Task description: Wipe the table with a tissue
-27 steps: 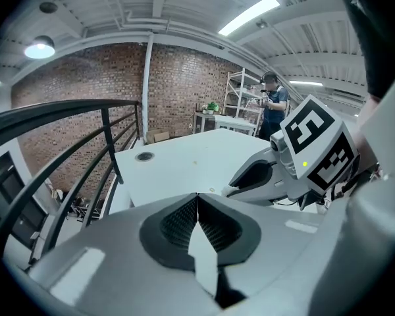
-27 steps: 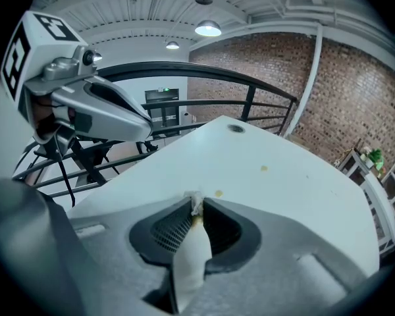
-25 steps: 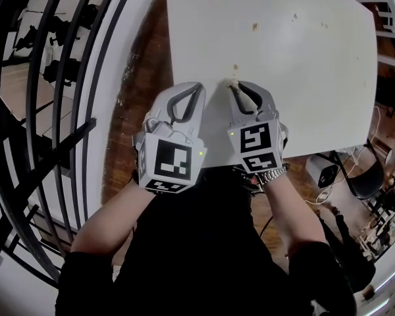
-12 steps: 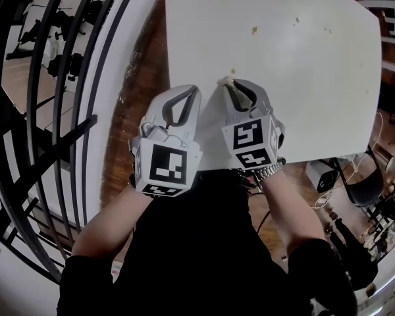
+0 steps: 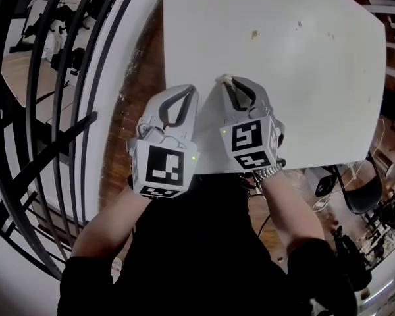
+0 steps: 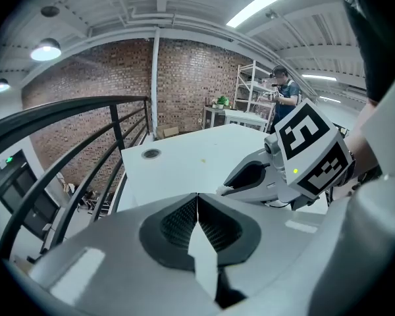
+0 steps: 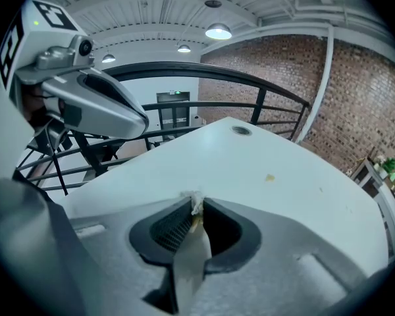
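The person's forearms (image 5: 286,206) reached side by side, angled down over the table (image 5: 316,91). The right gripper (image 5: 227,79) pinched a tissue (image 7: 195,206) wad at its tips — the left gripper (image 5: 191,88) (jaws closed, empty) just beside.

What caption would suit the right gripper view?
Right gripper pinching a small tissue scrap, white table with a crumb ahead.
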{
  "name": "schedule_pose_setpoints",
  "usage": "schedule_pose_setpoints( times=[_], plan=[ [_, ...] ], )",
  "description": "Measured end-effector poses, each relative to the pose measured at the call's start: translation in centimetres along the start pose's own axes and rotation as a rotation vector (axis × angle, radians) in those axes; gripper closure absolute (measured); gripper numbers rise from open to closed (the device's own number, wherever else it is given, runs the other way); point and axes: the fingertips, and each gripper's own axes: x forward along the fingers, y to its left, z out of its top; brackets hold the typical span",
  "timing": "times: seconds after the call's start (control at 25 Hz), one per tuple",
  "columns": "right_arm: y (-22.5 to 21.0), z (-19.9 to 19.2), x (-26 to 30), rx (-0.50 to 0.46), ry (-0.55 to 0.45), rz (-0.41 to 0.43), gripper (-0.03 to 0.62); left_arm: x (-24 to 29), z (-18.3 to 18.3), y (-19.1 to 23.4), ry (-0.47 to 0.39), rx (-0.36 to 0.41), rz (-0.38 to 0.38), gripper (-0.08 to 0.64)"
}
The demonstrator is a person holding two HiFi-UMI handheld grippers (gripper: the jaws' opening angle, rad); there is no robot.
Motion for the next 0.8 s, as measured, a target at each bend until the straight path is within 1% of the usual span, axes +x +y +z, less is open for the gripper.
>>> schedule_pose_setpoints(
  times=[0.36, 0.56, 0.8],
  plan=[
    [-1.3, 0.3, 0.2, -0.015, -0.029, 0.019, 0.548, 0.7, 0.8, -0.7, 0.006, -0.014, 0.035, 0.541],
    [-2.0, 0.6, 0.4, -0.039, -0.044, 0.039, 0.548, 1.4, 1.5, -0.8, 0.002, -0.025, 0.057, 0.541],
    [-3.4, 1.1, -0.2, -0.041, -0.069, 0.037, 0.548, 1.9, 2.3, -0.7, -0.001, -0.037, 0.084, 0.541]
  ],
)
